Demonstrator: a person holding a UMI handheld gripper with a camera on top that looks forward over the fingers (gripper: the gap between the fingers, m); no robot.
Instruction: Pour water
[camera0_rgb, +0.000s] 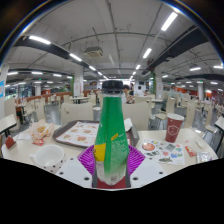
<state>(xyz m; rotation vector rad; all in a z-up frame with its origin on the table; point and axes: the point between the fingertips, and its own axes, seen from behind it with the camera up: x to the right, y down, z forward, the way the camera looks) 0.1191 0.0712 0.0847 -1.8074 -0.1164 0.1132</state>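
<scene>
A green plastic bottle (112, 135) with a dark cap and a yellow-and-white label stands upright between my fingers, held above the table. My gripper (112, 162) is shut on the bottle, the purple pads (91, 160) pressing on both of its sides. Its lower part hides behind the gripper body. Beyond and right of the bottle a red paper cup (174, 127) stands on the white table (165, 165). A white bowl (48, 156) sits to the left of my fingers.
A tray (78, 133) with food lies behind the bottle on the left. Small plates and sauce dishes (160, 149) lie near the red cup. Other tables and chairs (150, 110) fill the canteen hall behind.
</scene>
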